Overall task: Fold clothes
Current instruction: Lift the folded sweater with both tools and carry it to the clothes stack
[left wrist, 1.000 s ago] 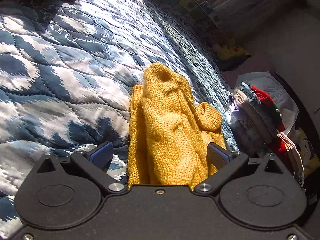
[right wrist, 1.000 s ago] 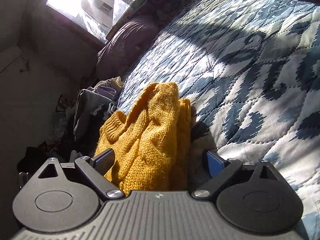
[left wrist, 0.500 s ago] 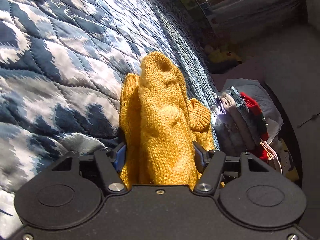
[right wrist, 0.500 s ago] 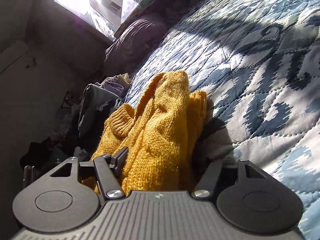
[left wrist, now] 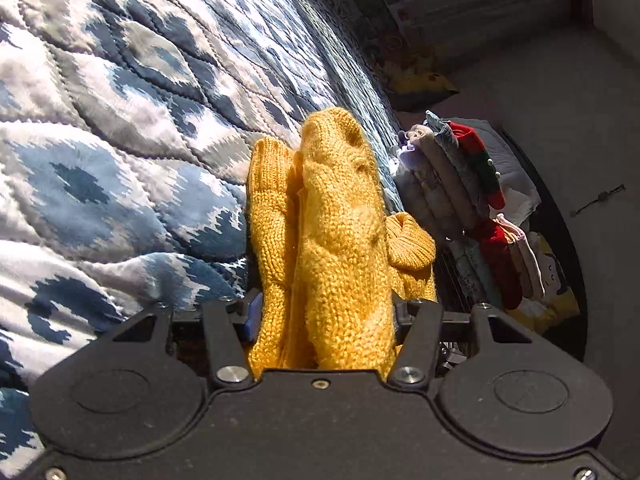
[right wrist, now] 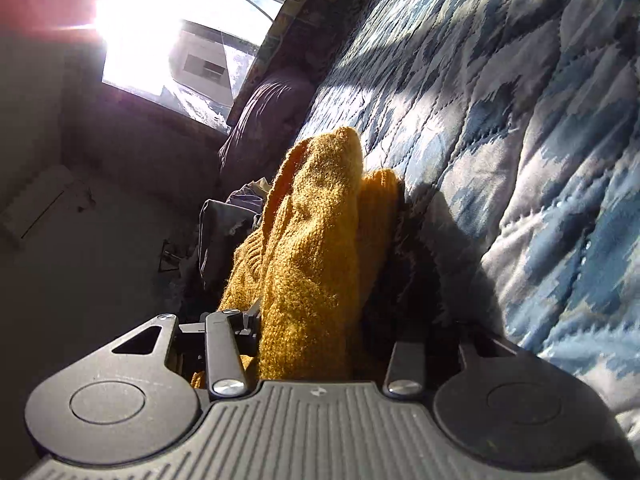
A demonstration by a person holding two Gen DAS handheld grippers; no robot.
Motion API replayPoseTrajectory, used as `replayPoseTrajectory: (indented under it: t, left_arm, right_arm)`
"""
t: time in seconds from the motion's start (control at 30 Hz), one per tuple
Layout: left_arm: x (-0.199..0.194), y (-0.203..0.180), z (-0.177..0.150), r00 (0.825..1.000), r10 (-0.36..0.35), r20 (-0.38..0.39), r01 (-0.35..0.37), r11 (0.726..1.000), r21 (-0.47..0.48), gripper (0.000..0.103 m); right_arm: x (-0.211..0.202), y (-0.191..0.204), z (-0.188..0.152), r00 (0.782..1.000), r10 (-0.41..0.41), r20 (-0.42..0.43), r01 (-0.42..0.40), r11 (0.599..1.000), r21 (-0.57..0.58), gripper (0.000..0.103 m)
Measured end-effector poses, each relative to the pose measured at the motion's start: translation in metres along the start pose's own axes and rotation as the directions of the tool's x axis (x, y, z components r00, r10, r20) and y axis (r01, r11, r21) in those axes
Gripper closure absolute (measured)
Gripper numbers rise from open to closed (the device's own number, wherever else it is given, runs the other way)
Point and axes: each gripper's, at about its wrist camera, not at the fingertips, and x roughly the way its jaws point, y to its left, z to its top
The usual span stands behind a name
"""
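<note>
A folded mustard-yellow knit sweater [left wrist: 336,224] rests at the edge of a blue-and-white quilted bed cover [left wrist: 120,128]. My left gripper [left wrist: 324,316] is shut on one end of the bundle, the knit bulging between its fingers. In the right wrist view the same sweater [right wrist: 316,248] rises up from my right gripper [right wrist: 320,328], which is shut on its other end. The fingertips of both grippers are buried in the wool. A ribbed cuff [left wrist: 412,240] sticks out on the side away from the bed.
A stack of folded clothes [left wrist: 460,184] with a red and green piece sits beside the bed edge in the left wrist view. Dark garments [right wrist: 232,224] and a dark pillow [right wrist: 264,120] lie past the sweater in the right wrist view, below a bright window [right wrist: 168,32].
Both grippers went from open around the sweater's ends to shut on them. The bundle is now squeezed narrower and stands higher off the quilt.
</note>
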Motion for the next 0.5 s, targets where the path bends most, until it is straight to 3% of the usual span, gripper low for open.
replayPoseTrajectory:
  t: [0.17,0.3,0.43,0.5]
  left_arm:
    - [-0.009,-0.007,-0.008,0.999,-0.022,0.023,0.023,0.999,-0.037,0.051]
    - [-0.010,-0.023,-0.012,0.995,-0.095,0.037,0.097,0.992,-0.077,0.051]
    - [0.016,-0.073,0.001,0.987,-0.160,-0.001,0.159,0.986,-0.041,0.051]
    - [0.047,-0.113,0.011,0.977,-0.207,-0.044,0.207,0.978,-0.004,0.051]
  right_arm:
    - [-0.011,0.002,-0.002,0.999,0.048,0.021,-0.049,0.998,0.046,0.056]
    - [-0.036,0.015,0.011,0.994,0.092,0.066,-0.096,0.994,0.058,0.056]
    - [-0.070,0.021,0.039,0.976,0.116,0.187,-0.131,0.989,0.070,0.056]
    - [-0.090,0.023,0.063,0.959,0.111,0.261,-0.134,0.988,0.073,0.056]
